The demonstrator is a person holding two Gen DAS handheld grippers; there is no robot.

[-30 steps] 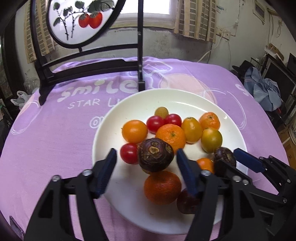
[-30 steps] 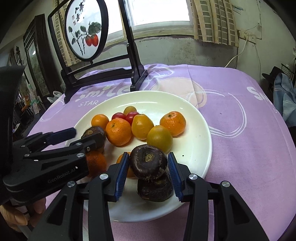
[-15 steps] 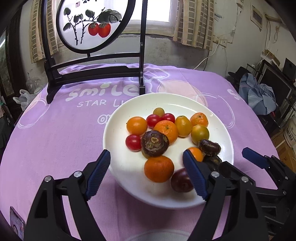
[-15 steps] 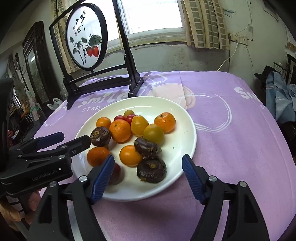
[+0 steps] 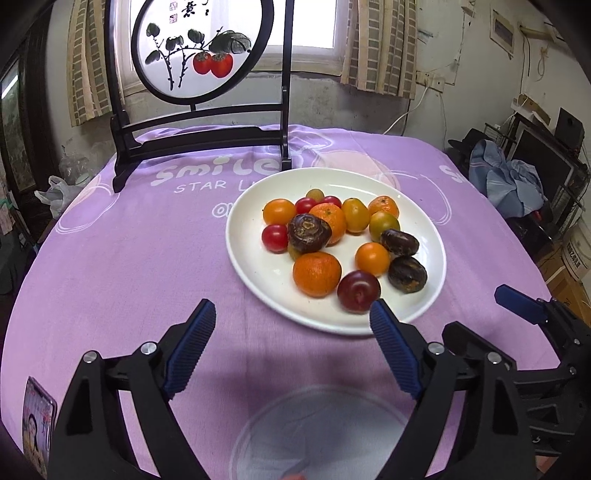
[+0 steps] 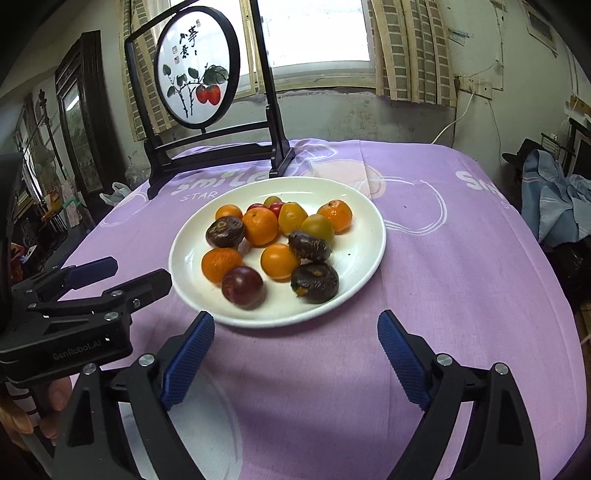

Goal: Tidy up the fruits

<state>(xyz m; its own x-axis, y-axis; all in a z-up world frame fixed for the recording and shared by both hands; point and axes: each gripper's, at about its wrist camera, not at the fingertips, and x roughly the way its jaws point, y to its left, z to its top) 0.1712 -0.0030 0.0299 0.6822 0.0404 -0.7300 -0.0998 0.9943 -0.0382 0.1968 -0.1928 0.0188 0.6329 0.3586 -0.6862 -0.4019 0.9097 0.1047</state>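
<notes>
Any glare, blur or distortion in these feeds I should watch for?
Left wrist: the window is blown out, fisheye bends the edges, the plate and fruit are sharp. Right wrist: same backlight, the dark plum is slightly blurred, and the purple cloth near the camera is shaded.

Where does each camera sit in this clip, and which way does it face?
Left wrist: rides the left gripper, looking forward along its open fingers at the white plate of fruit; the right gripper shows at right.
Right wrist: rides the right gripper, fingers open, facing the plate from nearer its right side; the left gripper and the person's hand show at left.
Shared: plate, dark plum, purple tablecloth and framed round painting.
</notes>
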